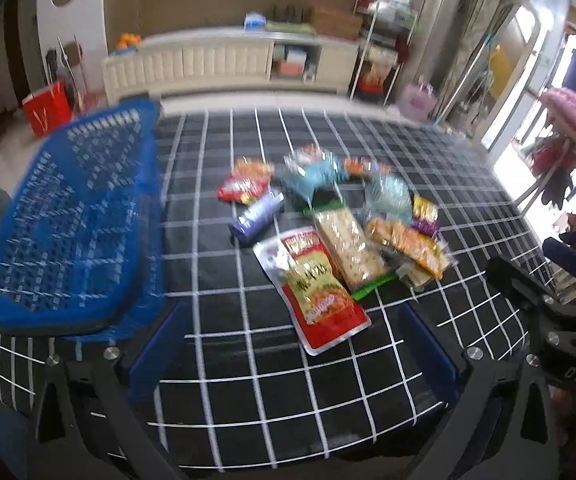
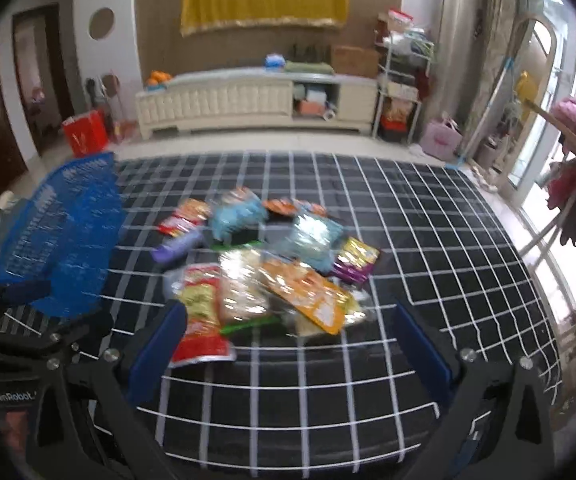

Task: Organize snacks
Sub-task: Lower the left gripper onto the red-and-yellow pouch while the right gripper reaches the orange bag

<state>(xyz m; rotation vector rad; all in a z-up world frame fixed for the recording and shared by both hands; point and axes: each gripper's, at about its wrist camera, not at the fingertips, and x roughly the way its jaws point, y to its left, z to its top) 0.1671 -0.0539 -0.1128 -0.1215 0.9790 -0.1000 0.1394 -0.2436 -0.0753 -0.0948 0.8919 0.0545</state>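
A pile of snack packets lies mid-table on a black cloth with white grid lines. In the left wrist view I see a red pouch [image 1: 315, 288], a cracker pack [image 1: 350, 248], an orange packet [image 1: 410, 246], a purple bar [image 1: 256, 216] and teal bags [image 1: 312, 174]. A blue mesh basket [image 1: 75, 220] stands at the left. My left gripper [image 1: 294, 356] is open and empty, just short of the red pouch. My right gripper [image 2: 288, 344] is open and empty, its fingers either side of the pile's near edge, by the red pouch [image 2: 199, 320] and orange packet [image 2: 308, 292]. The basket [image 2: 63, 236] shows at the left.
The right gripper's body [image 1: 548, 320] shows at the left view's right edge; the left gripper's body [image 2: 19, 320] shows at the right view's left edge. Beyond the table are a white cabinet [image 2: 247, 100], a red bag [image 2: 85, 132] and a rack [image 2: 404, 84].
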